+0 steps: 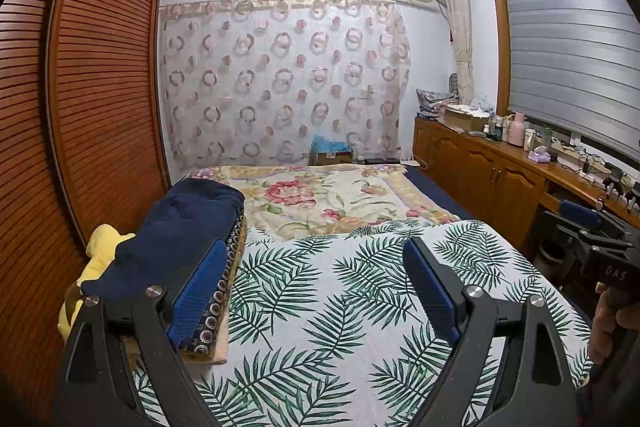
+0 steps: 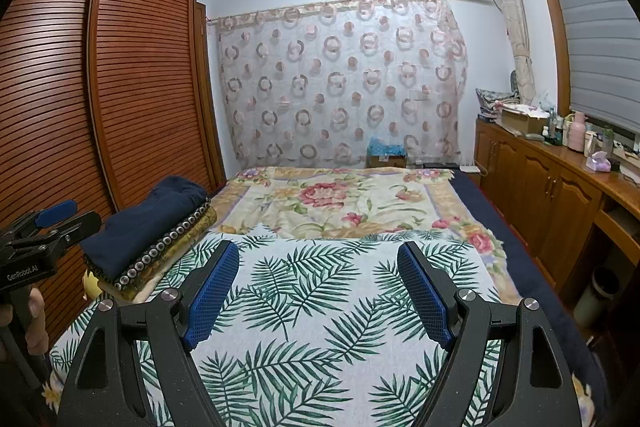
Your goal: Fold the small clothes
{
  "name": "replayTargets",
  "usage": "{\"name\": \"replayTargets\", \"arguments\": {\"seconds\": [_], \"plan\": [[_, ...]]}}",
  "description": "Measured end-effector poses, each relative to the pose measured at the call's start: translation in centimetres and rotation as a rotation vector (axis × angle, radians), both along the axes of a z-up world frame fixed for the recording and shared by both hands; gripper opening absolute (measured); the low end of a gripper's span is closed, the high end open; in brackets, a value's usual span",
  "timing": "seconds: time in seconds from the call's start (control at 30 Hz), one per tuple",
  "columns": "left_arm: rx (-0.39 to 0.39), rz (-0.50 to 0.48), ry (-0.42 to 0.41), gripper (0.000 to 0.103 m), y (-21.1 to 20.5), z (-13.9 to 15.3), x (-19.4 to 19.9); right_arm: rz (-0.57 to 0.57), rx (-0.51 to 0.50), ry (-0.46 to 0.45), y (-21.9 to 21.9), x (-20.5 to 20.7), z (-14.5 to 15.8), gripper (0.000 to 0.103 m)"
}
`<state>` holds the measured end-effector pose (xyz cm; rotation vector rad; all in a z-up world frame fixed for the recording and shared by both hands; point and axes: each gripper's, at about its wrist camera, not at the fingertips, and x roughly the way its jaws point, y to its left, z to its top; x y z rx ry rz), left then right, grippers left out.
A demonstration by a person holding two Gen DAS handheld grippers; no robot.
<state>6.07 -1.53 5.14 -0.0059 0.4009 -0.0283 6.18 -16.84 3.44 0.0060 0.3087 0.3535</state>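
A stack of folded clothes lies at the bed's left edge, a navy garment on top, patterned pieces under it; it also shows in the right wrist view. A yellow item sits to its left. My left gripper is open and empty above the palm-leaf cloth, its left finger beside the stack. My right gripper is open and empty above the same cloth. Each gripper shows at the edge of the other's view: the right one, the left one.
A floral blanket covers the far half of the bed. A louvred wooden wardrobe stands close on the left. A wooden cabinet with bottles and boxes runs along the right. A patterned curtain hangs behind.
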Motion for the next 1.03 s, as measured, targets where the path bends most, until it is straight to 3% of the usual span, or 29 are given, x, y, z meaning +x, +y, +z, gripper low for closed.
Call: {"name": "replayTargets", "arguments": {"seconds": [1.03], "plan": [[0.000, -0.001, -0.002, 0.090, -0.11, -0.32, -0.19, -0.001, 0.003, 0.008, -0.51, 0.01, 0.02, 0.083]]}}
